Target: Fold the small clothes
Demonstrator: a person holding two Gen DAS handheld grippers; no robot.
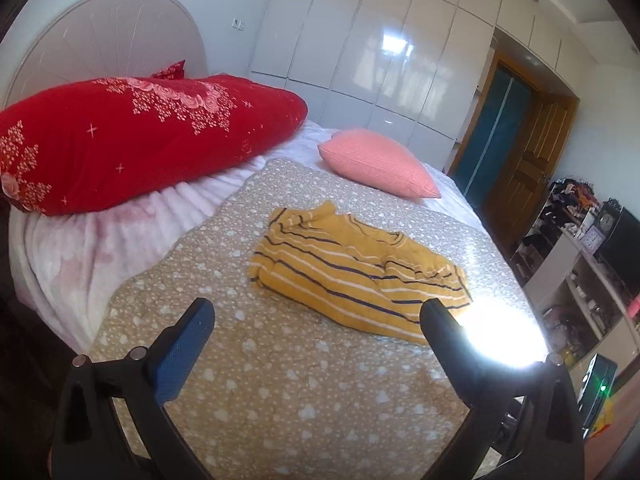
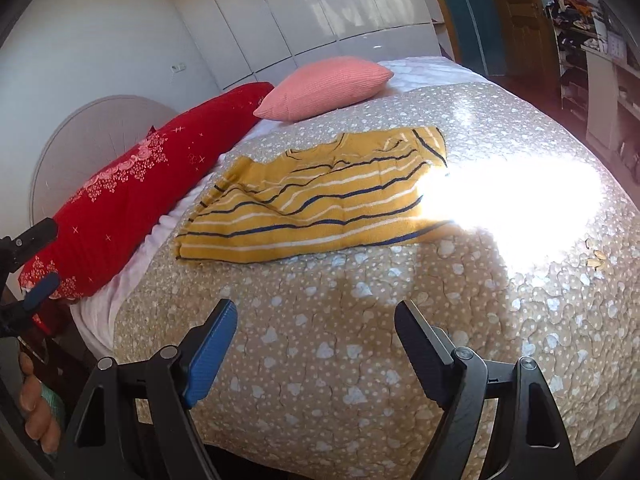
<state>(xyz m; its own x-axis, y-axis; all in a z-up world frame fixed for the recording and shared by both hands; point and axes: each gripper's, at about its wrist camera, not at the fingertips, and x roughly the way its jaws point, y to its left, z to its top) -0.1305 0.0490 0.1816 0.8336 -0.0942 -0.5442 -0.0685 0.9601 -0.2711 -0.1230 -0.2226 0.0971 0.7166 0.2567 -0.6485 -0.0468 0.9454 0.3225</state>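
A small yellow sweater (image 1: 352, 276) (image 2: 304, 208) with dark and white stripes lies partly folded and rumpled on the beige heart-print quilt (image 1: 280, 380) (image 2: 360, 340). My left gripper (image 1: 316, 306) hovers just short of the sweater's near edge, its jaws wide apart and nothing between them. My right gripper (image 2: 315, 305) hangs over bare quilt, well short of the sweater, open and holding nothing. In the right wrist view the left gripper (image 2: 42, 258) shows at the far left edge, beside the red pillow. Glaring sunlight washes out the sweater's right end.
A big red floral pillow (image 1: 140, 140) (image 2: 132, 196) and a pink cushion (image 1: 376, 162) (image 2: 324, 86) lie beyond the sweater near the headboard. White wardrobes (image 1: 360, 40) line the far wall. Cluttered shelves (image 1: 580, 248) stand right of the bed. A hand (image 2: 36, 420) shows at lower left.
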